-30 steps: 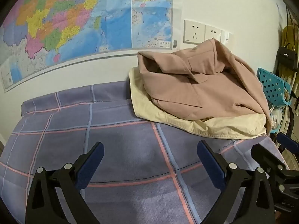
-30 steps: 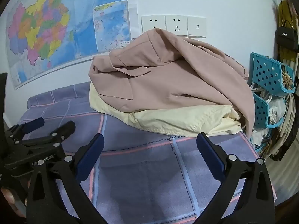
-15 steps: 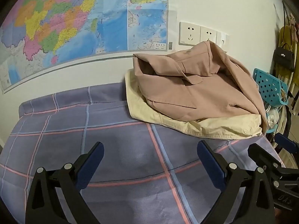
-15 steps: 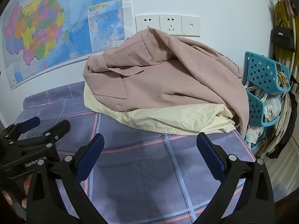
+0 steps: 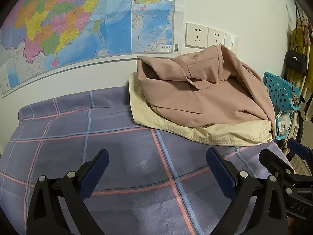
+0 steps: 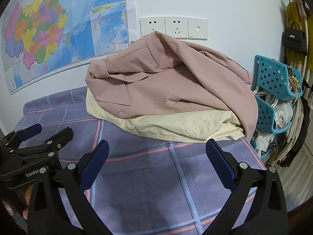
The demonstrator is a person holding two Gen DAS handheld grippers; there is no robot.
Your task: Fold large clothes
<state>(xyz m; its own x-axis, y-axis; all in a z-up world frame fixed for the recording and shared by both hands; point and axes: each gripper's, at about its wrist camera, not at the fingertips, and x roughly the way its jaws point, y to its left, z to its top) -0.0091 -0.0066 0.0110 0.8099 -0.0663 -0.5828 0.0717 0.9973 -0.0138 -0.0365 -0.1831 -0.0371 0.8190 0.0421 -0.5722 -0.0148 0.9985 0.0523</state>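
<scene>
A crumpled dusty-pink jacket (image 5: 201, 90) lies on top of a pale yellow garment (image 5: 219, 129) at the far right of the purple plaid bed (image 5: 121, 152), against the wall. Both also show in the right wrist view, the pink jacket (image 6: 166, 90) over the yellow garment (image 6: 176, 125). My left gripper (image 5: 156, 168) is open and empty above bare sheet, short of the pile. My right gripper (image 6: 156, 160) is open and empty just in front of the yellow garment's near edge. The left gripper also shows at the left in the right wrist view (image 6: 33, 143).
A large map (image 5: 78, 29) and wall sockets (image 6: 174, 28) hang on the white wall behind the bed. Blue plastic baskets (image 6: 273, 90) with clothes stand off the bed's right edge. A black handbag (image 6: 294, 39) hangs further right.
Both grippers have drifted slightly; the pile sits a little more to the left in both views. Both stay open and empty, and the clothes have not moved.
</scene>
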